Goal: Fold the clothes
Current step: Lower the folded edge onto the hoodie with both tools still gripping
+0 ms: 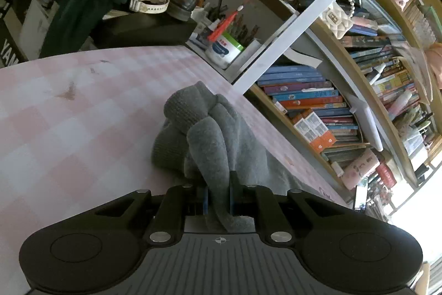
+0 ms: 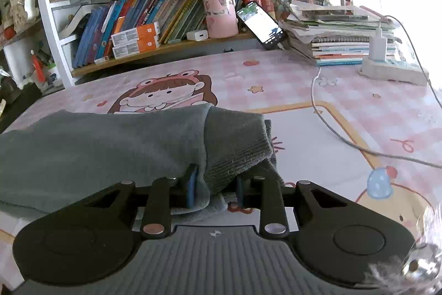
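You are gripping the grey garment (image 1: 221,129) at two places: your left tool (image 1: 218,198) is clamped nearly shut on a bunched ridge of its fabric, and your right tool (image 2: 214,191) is pinching a thicker wad at the ribbed cuff (image 2: 237,145), its jaws standing narrow with cloth filling the gap. The garment is lying on the pink checked tabletop (image 1: 69,115), partly covering the cartoon girl (image 2: 165,94) printed on the cover. To do this step well — most likely drawing the piece out or carrying an edge over for a fold — you are best keeping both grips firm, lifting evenly so the cloth is not twisting between the tools, and laying it down flat rather than dragging it in a heap. Beyond the garment a grey cable (image 2: 331,134) is trailing across the tabletop, so you are wise to be steering the cloth clear of it. Behind the garment a crowded bookshelf (image 2: 138,18) is running along the wall, with a phone (image 2: 261,25) leaning beside a stack of notebooks (image 2: 339,40) — bright window light is washing in past that stack.
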Demonstrator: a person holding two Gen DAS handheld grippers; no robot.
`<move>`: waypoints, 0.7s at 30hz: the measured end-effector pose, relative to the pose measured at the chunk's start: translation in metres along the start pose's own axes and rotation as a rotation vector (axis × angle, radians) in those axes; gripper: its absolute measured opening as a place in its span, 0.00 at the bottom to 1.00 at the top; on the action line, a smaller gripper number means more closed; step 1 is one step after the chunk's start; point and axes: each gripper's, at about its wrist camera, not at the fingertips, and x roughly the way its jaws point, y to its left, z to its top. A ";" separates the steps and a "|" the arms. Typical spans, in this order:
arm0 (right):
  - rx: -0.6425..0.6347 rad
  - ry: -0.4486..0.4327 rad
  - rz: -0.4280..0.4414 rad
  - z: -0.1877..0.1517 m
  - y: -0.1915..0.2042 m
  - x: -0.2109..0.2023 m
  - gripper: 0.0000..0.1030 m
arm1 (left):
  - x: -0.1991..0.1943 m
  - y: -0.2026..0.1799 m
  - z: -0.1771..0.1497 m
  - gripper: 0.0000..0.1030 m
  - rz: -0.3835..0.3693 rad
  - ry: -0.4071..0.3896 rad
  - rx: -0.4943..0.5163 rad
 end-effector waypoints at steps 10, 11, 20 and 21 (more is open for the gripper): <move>-0.013 -0.027 -0.025 0.000 0.005 0.015 0.27 | 0.007 0.005 -0.003 0.17 0.036 0.006 -0.025; -0.012 -0.028 -0.025 0.001 0.005 0.015 0.27 | 0.007 0.005 -0.003 0.19 0.038 0.008 -0.027; -0.021 -0.033 -0.030 0.000 0.006 0.018 0.29 | 0.006 0.011 -0.003 0.16 0.030 -0.027 -0.051; -0.022 -0.034 -0.029 0.000 0.006 0.018 0.29 | 0.005 0.012 -0.002 0.14 0.029 -0.041 -0.056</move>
